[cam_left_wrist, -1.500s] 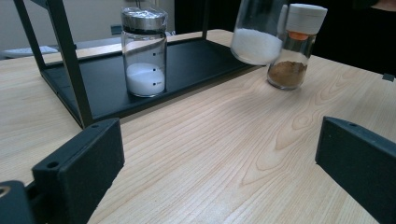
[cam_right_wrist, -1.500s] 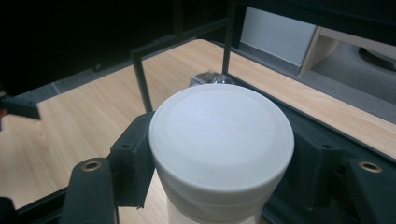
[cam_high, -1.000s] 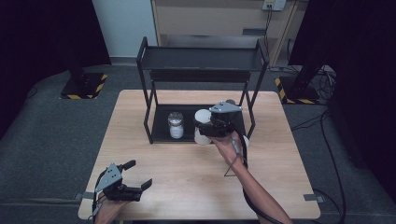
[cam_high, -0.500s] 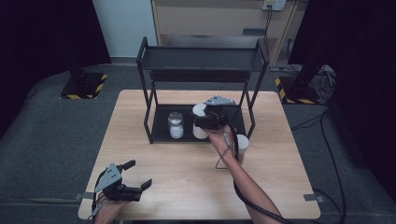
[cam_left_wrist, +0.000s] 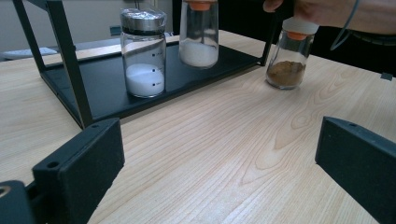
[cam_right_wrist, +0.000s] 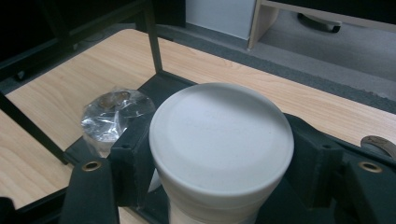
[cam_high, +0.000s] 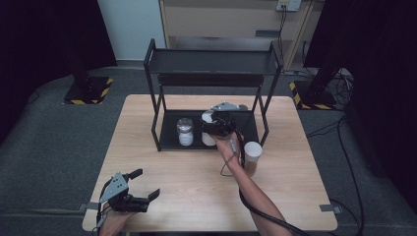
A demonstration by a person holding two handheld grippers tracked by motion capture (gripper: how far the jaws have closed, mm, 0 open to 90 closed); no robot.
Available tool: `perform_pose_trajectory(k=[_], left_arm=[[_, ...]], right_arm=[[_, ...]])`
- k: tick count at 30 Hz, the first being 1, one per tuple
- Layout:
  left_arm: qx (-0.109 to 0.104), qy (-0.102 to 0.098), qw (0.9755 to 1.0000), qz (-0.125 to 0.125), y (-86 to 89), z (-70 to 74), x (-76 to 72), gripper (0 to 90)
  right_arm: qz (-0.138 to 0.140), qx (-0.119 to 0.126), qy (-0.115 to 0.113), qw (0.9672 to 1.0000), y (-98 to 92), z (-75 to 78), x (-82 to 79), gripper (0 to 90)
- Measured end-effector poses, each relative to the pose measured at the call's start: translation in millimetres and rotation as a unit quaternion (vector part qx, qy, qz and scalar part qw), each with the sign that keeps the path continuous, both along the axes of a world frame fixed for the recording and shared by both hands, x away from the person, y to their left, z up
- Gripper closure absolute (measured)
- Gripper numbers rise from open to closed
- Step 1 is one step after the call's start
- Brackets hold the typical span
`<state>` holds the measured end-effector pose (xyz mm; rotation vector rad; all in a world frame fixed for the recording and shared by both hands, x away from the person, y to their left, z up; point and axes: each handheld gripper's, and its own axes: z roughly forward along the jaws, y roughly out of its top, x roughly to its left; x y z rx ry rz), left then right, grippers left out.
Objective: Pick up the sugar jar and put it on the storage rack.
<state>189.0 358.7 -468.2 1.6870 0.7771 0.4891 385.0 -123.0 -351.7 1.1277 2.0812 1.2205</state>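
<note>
**White-capped jar going onto the black rack's bottom shelf**

White-capped clear glass jar with white powder is sitting between the two black jaws of the right gripper, and the jaws are squeezing it by the neck, just under the round white cap. From the right gripper view the cap is right up close, with a black jaw pressing on each side. The jar is over the flat black bottom shelf of the black metal rack, just beside a glass jar with a shiny silver lid and white powder. I think its bottom is resting on the shelf or is very near it, but I cannot tell for sure.

So the step looks like putting this jar down next to the silver-lidded one. Next, I think, the jaws need to open gently and pull straight back, without bumping the neighbour jar or the rack's thin black posts.

A third jar, white-capped with brown powder, is waiting on the pale wooden table, outside the rack by its right post. It may be the next one to go in.

The left gripper is resting near the front left of the table, jaws spread wide, holding nothing.

A second ago the right gripper was farther right, with the jar near the rack's right side. It has been moving left and deeper in. The left gripper has not moved.
</note>
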Motion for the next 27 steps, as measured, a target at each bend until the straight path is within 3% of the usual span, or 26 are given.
perform_pose_trajectory(k=[10,15,27], left_arm=[[-0.001,0.001,1.0,0.001,0.4,-0.4,0.2,0.4],[0.0,0.0,1.0,0.001,0.1,-0.2,0.1,0.5],[0.0,-0.001,1.0,-0.001,0.1,-0.3,0.1,0.5]], right_arm=[[-0.011,0.002,0.014,0.9998,1.6,-8.2,9.1,34.2],[-0.012,-0.011,0.011,0.9998,5.1,-9.8,10.7,34.2],[-0.016,-0.007,0.016,0.9997,5.4,-14.0,12.4,34.1]])
